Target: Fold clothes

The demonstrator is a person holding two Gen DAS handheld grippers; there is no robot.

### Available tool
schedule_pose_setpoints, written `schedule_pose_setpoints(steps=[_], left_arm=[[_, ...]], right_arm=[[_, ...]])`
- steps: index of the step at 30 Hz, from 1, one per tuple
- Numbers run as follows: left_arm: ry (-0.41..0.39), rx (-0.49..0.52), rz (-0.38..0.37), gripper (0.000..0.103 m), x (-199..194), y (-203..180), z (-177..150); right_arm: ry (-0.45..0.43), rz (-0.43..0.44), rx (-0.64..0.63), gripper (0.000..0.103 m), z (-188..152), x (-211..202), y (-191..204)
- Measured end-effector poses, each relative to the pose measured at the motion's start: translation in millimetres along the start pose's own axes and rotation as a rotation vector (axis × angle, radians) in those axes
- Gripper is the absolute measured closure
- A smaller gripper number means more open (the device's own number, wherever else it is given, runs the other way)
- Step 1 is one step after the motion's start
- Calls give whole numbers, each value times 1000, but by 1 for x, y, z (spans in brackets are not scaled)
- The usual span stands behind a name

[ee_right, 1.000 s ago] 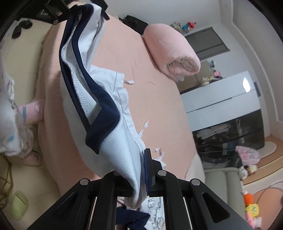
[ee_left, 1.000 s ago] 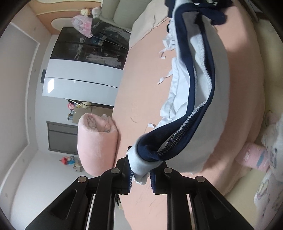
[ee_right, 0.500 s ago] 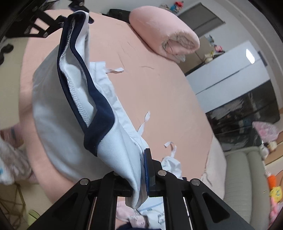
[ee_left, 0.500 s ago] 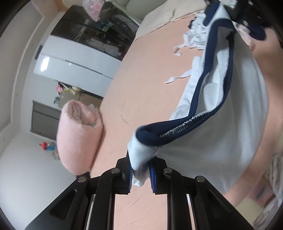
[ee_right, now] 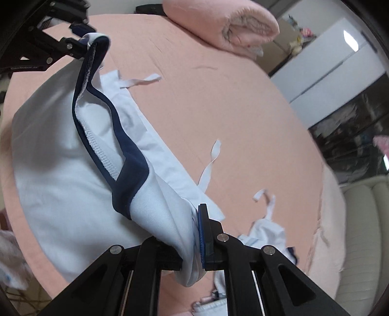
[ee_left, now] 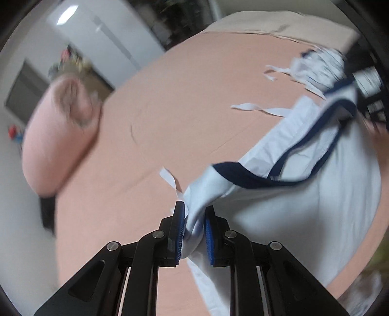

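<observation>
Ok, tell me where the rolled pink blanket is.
The rolled pink blanket lies at the far edge of the pink bed, top centre in the right wrist view and at the left in the left wrist view, apart from the white garment.

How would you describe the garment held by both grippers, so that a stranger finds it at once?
Look at the pink bed, with a rolled pink blanket at its far end. The pale blue garment hangs over the near edge. Unlike the white garment with ribbons under it, it has a dark navy band.

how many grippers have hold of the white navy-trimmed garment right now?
2. Left gripper pinches one end of the white navy-trimmed garment; right gripper pinches the other.
</observation>
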State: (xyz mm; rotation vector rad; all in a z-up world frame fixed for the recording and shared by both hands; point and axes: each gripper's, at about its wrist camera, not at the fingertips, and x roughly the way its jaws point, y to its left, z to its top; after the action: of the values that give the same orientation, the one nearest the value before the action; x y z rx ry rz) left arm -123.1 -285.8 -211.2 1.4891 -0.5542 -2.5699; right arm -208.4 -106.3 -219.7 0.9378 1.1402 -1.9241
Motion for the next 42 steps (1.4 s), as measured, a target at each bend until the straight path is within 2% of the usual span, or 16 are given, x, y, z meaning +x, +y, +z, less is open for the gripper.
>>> schedule_pose_setpoints(steps=[2, 5, 7, 9, 11, 14, 17, 19, 20, 21, 22, 25, 27, 30, 36, 42], left_arm=[[44, -81, -47, 88, 14, 10, 1], [110, -187, -96, 88, 34, 22, 1], [141, -245, -115, 88, 41, 27, 3], [170, -299, -132, 88, 48, 32, 5], [180, -326, -139, 88, 45, 34, 5], [189, -354, -142, 88, 38, 36, 5], [189, -365, -114, 86, 25, 38, 4], [184, -379, -94, 73, 16, 40, 2], [180, -394, -85, 45, 11, 43, 0], [175, -414, -82, 9, 7, 47, 1], [162, -446, -93, 2, 2, 53, 2], [108, -584, -164, 1, -17, 75, -4], [74, -677, -215, 1, -31, 88, -10], [45, -725, -211, 1, -53, 98, -15], [16, -656, -170, 1, -101, 93, -19], [-9, -586, -80, 1, -143, 82, -25]], right_arm=[[28, 62, 77, 96, -1, 12, -11], [110, 118, 132, 84, -1, 34, -21], [116, 37, 84, 70, -1, 39, -16], [106, -67, 47, 44, -2, 39, -10], [99, -83, 87, 33, -4, 36, -14], [104, -123, 136, 32, -8, 30, -20], [73, -202, 77, 32, -15, 16, -12], [53, -245, 37, 32, -21, 2, -5], [47, -264, 17, 32, -25, -5, -1], [39, -283, -4, 32, -29, -12, 2], [28, -306, -29, 32, -29, -19, 6], [-1, -349, -75, 32, -35, -41, 14], [-17, -330, -58, 32, -28, -52, 17], [-30, -306, -22, 32, -17, -64, 15], [-71, -288, 49, 32, -1, -98, 9], [-116, -276, 83, 32, 1, -133, 18]])
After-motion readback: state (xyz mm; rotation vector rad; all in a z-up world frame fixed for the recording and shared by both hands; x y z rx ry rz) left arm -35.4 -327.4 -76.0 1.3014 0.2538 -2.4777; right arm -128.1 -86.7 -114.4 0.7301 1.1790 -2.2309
